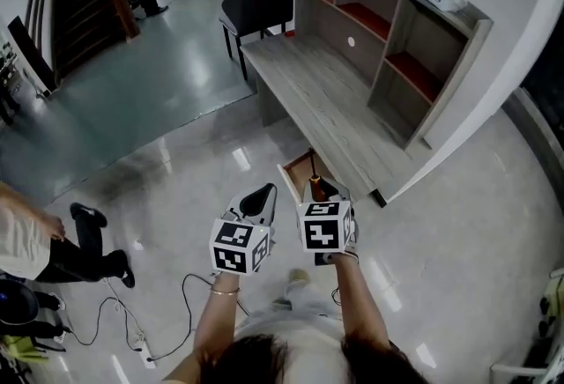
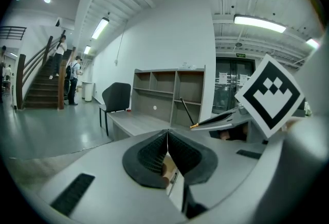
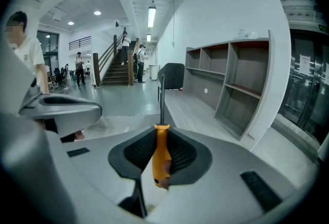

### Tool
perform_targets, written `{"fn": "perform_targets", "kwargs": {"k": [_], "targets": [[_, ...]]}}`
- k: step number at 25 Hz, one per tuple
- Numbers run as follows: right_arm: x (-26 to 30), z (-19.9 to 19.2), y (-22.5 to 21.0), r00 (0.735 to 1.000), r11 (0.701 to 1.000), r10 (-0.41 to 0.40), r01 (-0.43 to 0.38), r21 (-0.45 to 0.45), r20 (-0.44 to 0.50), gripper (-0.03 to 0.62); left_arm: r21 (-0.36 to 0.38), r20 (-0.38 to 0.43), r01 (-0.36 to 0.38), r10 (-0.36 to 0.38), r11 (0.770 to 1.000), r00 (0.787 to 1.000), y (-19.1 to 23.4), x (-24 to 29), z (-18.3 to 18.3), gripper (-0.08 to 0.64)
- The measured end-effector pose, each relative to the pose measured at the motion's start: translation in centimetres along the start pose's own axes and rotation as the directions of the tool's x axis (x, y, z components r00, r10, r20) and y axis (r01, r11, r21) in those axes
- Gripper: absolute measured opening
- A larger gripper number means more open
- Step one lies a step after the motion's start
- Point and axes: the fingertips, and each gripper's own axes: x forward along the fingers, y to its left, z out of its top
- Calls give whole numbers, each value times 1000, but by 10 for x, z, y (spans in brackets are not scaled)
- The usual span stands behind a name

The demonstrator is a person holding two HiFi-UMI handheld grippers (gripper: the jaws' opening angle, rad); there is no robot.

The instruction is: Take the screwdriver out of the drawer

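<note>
My right gripper (image 3: 160, 138) is shut on the orange handle of the screwdriver (image 3: 160, 159); its dark shaft sticks straight up out of the jaws. In the head view this gripper (image 1: 322, 190) holds the screwdriver (image 1: 314, 178) just above the open drawer (image 1: 287, 179) at the near end of the grey desk (image 1: 326, 109). My left gripper (image 1: 260, 195) hangs beside it to the left. Its jaws (image 2: 167, 138) are shut with nothing between them. From the left gripper view the screwdriver (image 2: 187, 111) shows held up to the right.
A shelf unit (image 1: 388, 30) stands on the back of the desk and a black chair (image 1: 257, 3) at its far end. A person's legs (image 1: 79, 250) are at the left, with a cable (image 1: 176, 312) on the glossy floor. Stairs (image 3: 115, 71) with several people lie beyond.
</note>
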Motion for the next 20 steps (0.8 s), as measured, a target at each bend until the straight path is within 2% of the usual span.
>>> {"fn": "perform_targets", "kwargs": {"k": [10,20], "targets": [[-36,-1,17,999,1000,-29,29,2,35,84,13,15,7,-7,1000,1000,-5,-39,0,18],[-68,8,43,995,999,-34,36,-19,98,83,26,64,6,-7,1000,998,-7,-75,10,18]]}}
